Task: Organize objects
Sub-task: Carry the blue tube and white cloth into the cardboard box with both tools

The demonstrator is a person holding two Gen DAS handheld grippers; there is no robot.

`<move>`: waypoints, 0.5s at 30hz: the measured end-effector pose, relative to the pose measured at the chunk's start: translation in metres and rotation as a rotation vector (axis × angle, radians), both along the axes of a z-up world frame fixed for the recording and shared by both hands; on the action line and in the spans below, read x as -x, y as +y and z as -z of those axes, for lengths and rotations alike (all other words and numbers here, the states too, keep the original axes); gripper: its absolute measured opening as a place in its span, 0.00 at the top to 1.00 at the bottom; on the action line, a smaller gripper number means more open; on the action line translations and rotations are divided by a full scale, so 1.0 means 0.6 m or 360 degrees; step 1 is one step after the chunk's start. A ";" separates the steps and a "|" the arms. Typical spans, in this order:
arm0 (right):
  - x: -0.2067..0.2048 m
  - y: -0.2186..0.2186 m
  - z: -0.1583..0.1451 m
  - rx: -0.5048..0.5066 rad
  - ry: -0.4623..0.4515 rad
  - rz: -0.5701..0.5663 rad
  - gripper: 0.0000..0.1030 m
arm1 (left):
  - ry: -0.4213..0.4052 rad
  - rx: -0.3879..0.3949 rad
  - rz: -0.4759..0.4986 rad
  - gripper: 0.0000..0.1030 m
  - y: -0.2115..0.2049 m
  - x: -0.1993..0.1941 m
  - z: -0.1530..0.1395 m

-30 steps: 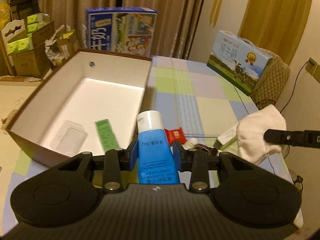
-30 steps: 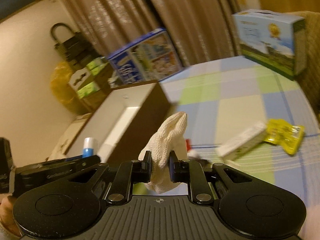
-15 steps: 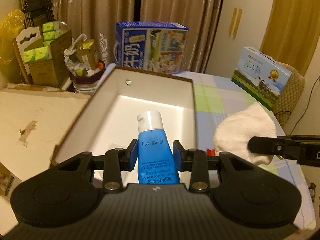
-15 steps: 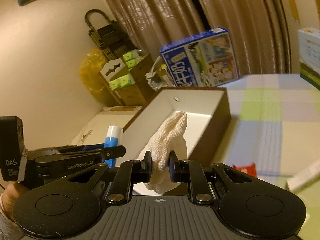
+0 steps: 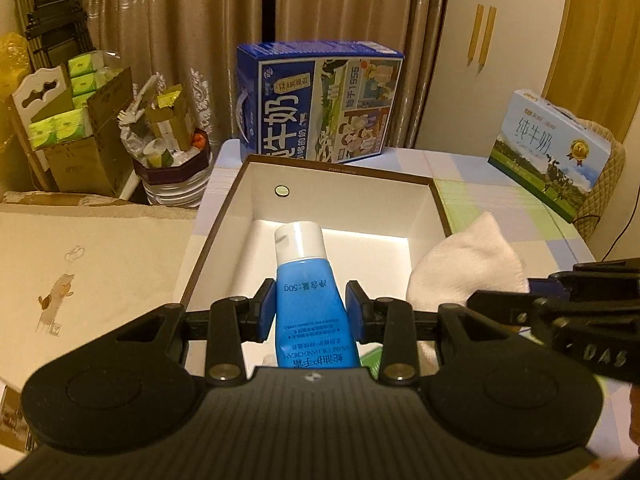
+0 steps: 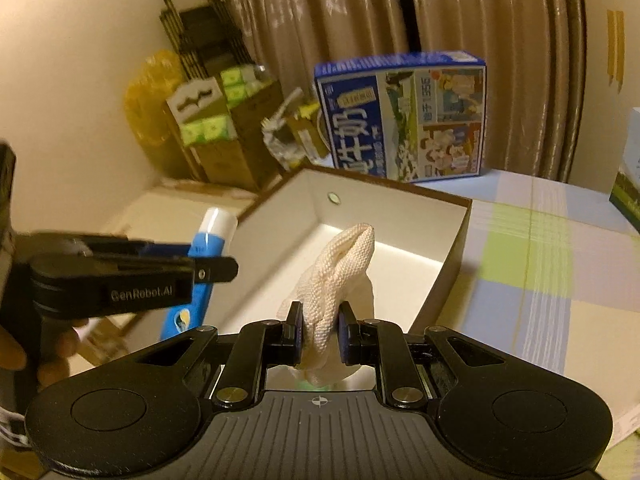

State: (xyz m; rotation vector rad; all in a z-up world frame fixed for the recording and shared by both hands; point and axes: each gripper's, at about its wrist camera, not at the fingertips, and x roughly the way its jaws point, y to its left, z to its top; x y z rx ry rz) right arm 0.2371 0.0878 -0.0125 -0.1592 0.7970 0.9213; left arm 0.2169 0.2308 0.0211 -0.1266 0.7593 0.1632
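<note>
Claws first: left claw (image 5: 311, 311) is clamped on the blue hand cream tube (image 5: 310, 300), cap pointing away, hanging over the open white box (image 5: 344, 192). Right claw (image 6: 319, 333) is pinched tight on the white knitted cloth (image 6: 340, 276), which stands up between the pads, also over the box, near its right wall. The box sits at the left edge of the checked counter (image 6: 540, 248), with a blue milk carton (image 5: 320, 100) just behind it at the far edge.

Risk, as I judge it: the two claws are close beside each other above one box, so they could knock together on the way down. The tube is smooth and tapered, so it might slide if the grip loosens. The cloth is limp and could snag on a pad or drape over the rim instead of dropping in.

Count: one tube, one cloth, one open box, two claws, both loaded
</note>
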 end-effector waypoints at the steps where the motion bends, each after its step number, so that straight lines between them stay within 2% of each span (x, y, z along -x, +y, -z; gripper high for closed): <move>1: -0.007 0.008 0.009 0.0033 0.0001 0.0000 0.87 | 0.0007 0.0009 0.0009 0.69 0.003 -0.010 0.006; 10: -0.048 0.044 0.058 0.0232 0.0014 0.0016 0.86 | 0.0125 0.0057 0.0056 0.69 0.013 -0.081 0.069; 15: -0.058 0.058 0.068 0.0306 -0.0023 0.0014 0.86 | 0.0171 0.0079 0.0067 0.69 0.019 -0.105 0.090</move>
